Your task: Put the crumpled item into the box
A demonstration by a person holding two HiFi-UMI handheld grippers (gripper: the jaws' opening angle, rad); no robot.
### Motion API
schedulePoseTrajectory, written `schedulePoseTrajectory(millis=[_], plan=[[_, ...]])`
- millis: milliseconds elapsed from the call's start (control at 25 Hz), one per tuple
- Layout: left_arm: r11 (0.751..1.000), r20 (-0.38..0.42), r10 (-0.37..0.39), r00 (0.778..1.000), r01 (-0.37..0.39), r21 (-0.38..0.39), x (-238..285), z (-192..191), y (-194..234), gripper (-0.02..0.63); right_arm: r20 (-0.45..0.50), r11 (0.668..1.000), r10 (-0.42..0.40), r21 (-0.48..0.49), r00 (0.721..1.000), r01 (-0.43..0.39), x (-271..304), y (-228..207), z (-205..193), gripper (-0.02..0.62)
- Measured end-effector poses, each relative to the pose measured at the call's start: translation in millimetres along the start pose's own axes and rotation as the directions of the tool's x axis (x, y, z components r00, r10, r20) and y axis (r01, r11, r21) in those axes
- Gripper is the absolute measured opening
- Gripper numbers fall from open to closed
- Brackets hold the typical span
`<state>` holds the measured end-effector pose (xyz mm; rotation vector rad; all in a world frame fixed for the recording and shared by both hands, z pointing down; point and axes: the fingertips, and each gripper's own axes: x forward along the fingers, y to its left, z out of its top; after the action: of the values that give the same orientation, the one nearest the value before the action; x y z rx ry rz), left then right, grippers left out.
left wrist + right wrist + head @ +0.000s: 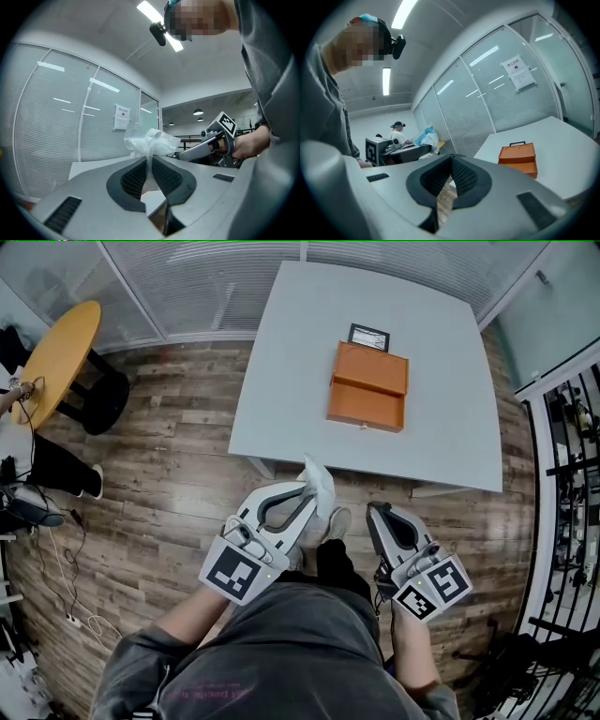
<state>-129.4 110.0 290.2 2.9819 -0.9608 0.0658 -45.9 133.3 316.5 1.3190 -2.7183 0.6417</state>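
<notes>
Left gripper view: left gripper (149, 158) has its jaws pressed onto a thin neck of the crumpled item (151, 139), a clear plastic wad that blooms out past the tips. Other side: right gripper (451, 159) has its jaws closed on each other, nothing btwn them. Item pos.: held aloft over the wood floor (178, 484), off the near side of the white table (450, 437), well apart from the orange box (367, 387) sitting far-centre on it.

Handling est.: v. light, soft, springy film; slippery, not fragile. I judge the pinch on the gathered neck adequate; a hold on loose edges could slip. It may cling on release.

View diffs: head view gives the item-to-box gap. Left gripper view gives the pinch but no box. Right gripper view gives the box w/ a stepped top; I can't confirm it is open.
</notes>
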Motion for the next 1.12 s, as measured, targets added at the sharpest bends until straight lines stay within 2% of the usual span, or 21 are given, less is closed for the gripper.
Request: schedulePoseTrajectory(millis=[1120], plan=[[0.996,-0.078,0.088,0.993,-0.089,-0.01,186.1,-10.2,51.6,0.048,-0.055,0.986,0.157,0.058,0.986,-0.154,57.5,-168.5,51.2,0.002]])
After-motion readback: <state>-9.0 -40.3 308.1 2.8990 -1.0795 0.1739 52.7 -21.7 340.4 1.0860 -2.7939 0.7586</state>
